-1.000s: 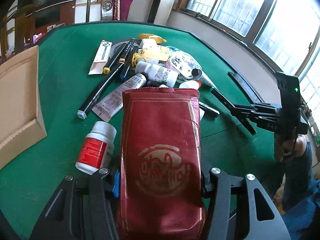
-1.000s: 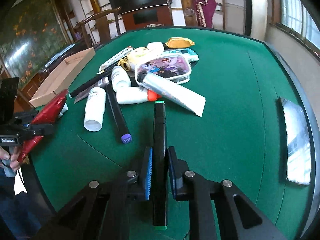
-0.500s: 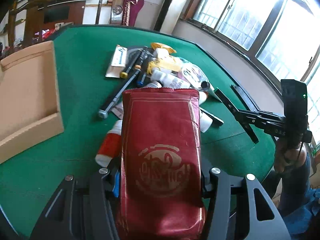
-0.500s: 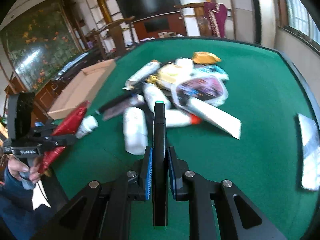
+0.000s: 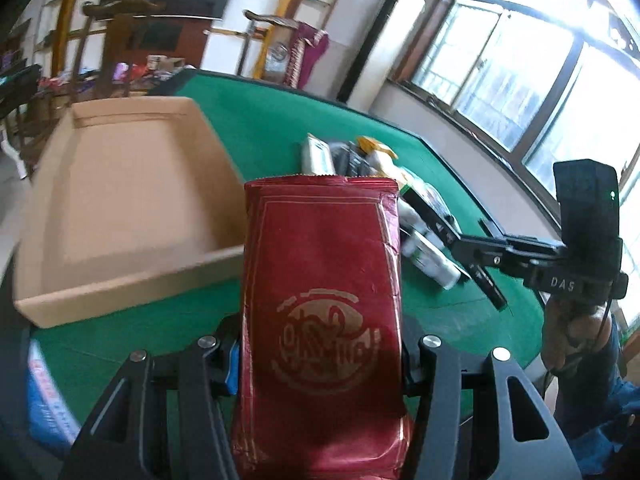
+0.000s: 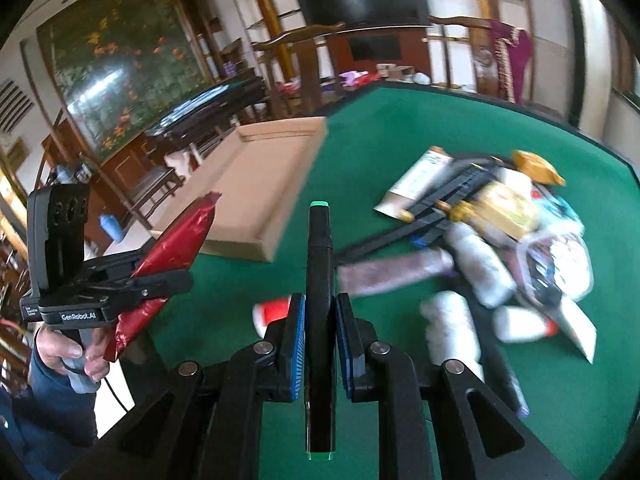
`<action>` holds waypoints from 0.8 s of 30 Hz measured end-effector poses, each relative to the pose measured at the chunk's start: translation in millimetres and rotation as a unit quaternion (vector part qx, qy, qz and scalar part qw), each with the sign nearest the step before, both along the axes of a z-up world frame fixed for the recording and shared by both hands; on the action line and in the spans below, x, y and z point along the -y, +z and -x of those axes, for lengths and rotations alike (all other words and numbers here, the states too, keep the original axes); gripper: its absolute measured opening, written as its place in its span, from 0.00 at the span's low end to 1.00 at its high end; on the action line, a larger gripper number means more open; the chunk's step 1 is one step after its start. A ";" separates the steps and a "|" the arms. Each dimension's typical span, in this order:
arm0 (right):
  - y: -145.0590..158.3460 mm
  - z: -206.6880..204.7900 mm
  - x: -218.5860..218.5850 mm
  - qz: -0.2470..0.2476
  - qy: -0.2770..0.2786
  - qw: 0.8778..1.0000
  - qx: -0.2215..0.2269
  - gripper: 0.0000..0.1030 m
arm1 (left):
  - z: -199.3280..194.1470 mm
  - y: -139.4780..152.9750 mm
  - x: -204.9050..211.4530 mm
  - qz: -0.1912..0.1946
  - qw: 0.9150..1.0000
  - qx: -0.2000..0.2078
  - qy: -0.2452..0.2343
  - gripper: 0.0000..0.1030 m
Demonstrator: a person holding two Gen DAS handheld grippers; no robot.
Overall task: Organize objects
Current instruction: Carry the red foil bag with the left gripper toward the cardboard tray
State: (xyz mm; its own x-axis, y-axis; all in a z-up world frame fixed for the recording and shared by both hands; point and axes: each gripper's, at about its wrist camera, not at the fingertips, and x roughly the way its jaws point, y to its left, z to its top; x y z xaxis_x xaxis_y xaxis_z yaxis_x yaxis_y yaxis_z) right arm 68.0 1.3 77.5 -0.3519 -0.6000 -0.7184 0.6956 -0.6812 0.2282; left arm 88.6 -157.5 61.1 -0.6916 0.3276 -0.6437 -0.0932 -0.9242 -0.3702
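My left gripper (image 5: 320, 354) is shut on a dark red foil pouch (image 5: 320, 280) with a gold emblem, held above the green table's near edge. Just beyond the pouch lies an open cardboard tray (image 5: 120, 200). My right gripper (image 6: 320, 316) is shut on a black marker (image 6: 319, 280) with green end caps, held upright between the blue pads. In the right wrist view the left gripper (image 6: 176, 280) with the red pouch (image 6: 176, 244) hangs at the left, in front of the cardboard tray (image 6: 256, 184). In the left wrist view the right gripper (image 5: 476, 256) hangs at the right.
A heap of tubes, white bottles, pens and packets (image 6: 480, 240) lies on the green felt table (image 6: 400, 128) to the right of the tray. A person's hand (image 6: 68, 356) grips the left handle. Wooden chairs, shelves and windows surround the table.
Both grippers have swung left toward the cardboard tray, each keeping its object. The tray now fills more of both views and the heap has slid to the right.
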 end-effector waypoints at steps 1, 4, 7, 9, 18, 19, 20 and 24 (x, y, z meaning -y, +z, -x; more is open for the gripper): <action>1.8 -0.5 10.7 0.000 0.005 1.000 0.000 0.16 | -1.2 1.4 6.5 -0.002 1.000 -0.003 0.006 0.53; 5.9 -0.6 39.9 -0.002 0.027 1.000 0.002 0.16 | -4.4 5.9 29.2 -0.009 1.000 -0.008 0.029 0.53; 6.9 3.4 67.0 0.000 0.039 0.999 0.007 0.16 | -0.3 8.7 50.6 -0.011 0.999 -0.008 0.051 0.53; 6.6 9.2 82.2 0.005 0.040 0.999 0.014 0.16 | 4.8 10.3 61.1 -0.011 0.998 -0.006 0.063 0.53; -1.6 46.4 147.8 0.016 0.026 0.999 0.040 0.16 | 51.7 7.9 105.1 -0.018 0.993 0.021 0.112 0.53; -4.9 50.6 153.9 0.016 0.024 0.999 0.046 0.16 | 57.0 6.0 108.4 -0.018 0.992 0.027 0.122 0.53; -9.8 54.8 159.2 0.012 0.022 0.998 0.052 0.16 | 60.9 4.5 110.5 -0.017 0.992 0.029 0.125 0.53; -31.0 71.2 173.5 -0.003 0.004 0.997 0.074 0.16 | 79.7 -10.8 123.4 -0.031 0.987 0.054 0.150 0.53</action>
